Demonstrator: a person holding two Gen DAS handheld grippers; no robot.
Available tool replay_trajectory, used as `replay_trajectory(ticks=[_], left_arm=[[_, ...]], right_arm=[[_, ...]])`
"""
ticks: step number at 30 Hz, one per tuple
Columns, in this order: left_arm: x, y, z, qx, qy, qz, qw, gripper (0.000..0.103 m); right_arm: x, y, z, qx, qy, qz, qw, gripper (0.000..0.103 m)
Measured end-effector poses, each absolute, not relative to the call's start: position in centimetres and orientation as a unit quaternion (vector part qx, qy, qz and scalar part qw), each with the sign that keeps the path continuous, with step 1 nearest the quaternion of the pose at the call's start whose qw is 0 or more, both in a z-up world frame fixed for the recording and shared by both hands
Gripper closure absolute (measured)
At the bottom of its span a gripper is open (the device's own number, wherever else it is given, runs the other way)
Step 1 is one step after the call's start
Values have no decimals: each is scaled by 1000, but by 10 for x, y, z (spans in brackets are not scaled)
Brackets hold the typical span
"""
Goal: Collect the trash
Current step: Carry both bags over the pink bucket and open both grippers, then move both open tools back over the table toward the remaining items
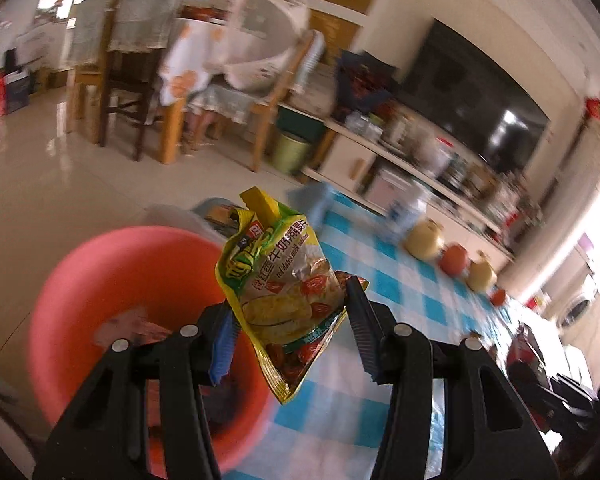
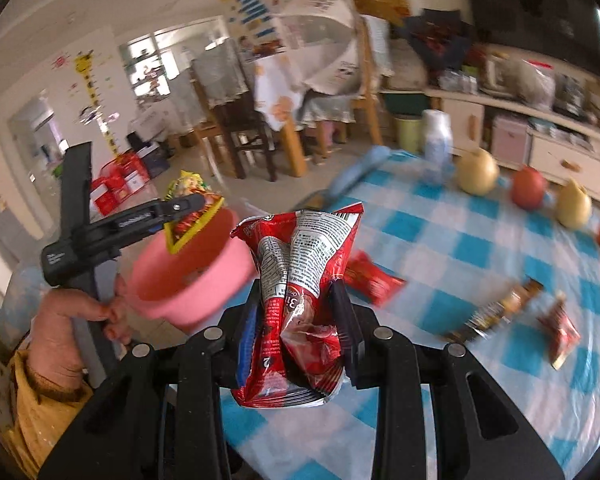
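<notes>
The yellow oatmeal packet (image 1: 278, 300) sits between the fingers of my left gripper (image 1: 290, 320), pinched across its lower half; its long axis runs nearly upright, leaning a little, with the torn yellow mouth at the top and the bottom corner hanging below the pads; the jaws stand partly apart, closed only as far as the packet's width allows. It hangs at the edge of the pink basin (image 1: 112, 280), which lies just to the left with some wrappers already in its bottom; in the right wrist view the same gripper holds the packet above the basin's rim.

The red snack bag (image 2: 300, 300) is clamped in my right gripper (image 2: 296, 320); it stands upright too, crumpled, its open printed end fanning upward and its sealed bottom folded under the fingers; these jaws are squeezed as tight as they go on the bag's waist.

Beyond both lies the blue-and-white checked tablecloth (image 2: 480, 248); on it, well apart from the grippers, a red wrapper (image 2: 374, 278), a dark bar wrapper (image 2: 496, 312) and a small red packet (image 2: 562, 330) lie flat; pears and an apple stand along the far edge.
</notes>
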State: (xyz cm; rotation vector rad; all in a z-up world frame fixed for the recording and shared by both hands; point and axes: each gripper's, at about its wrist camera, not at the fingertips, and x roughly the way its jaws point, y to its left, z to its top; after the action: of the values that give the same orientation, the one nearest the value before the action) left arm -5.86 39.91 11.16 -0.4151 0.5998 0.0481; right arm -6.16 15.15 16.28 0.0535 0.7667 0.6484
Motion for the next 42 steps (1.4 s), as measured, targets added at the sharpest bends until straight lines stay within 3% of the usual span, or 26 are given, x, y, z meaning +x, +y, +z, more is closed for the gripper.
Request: replay_trajectory(ticks=[11, 23, 25, 27, 30, 31, 35, 42], left_arm=[[-64, 481, 99, -237, 297, 123, 917, 51], [-68, 510, 83, -251, 310, 158, 903, 51], [-66, 513, 80, -254, 315, 163, 900, 51], [-63, 515, 77, -253, 323, 178, 894, 49], [-59, 511, 79, -235, 329, 192, 894, 26], [-60, 510, 79, -230, 328, 196, 895, 23], [-58, 504, 83, -215, 328, 206, 896, 18], [-53, 486, 89, -189, 325, 197, 906, 13]], right_arm=[[-50, 271, 171, -20, 364, 390, 846, 68], [-21, 345, 155, -32, 370, 416, 830, 67], [-12, 353, 146, -39, 378, 405, 832, 60], [-5, 357, 132, -50, 387, 382, 838, 40], [-4, 338, 122, -16, 387, 374, 843, 23], [-4, 331, 121, -10, 386, 364, 847, 20], [-13, 304, 124, -12, 368, 322, 872, 13], [-40, 277, 125, -35, 367, 284, 885, 12]])
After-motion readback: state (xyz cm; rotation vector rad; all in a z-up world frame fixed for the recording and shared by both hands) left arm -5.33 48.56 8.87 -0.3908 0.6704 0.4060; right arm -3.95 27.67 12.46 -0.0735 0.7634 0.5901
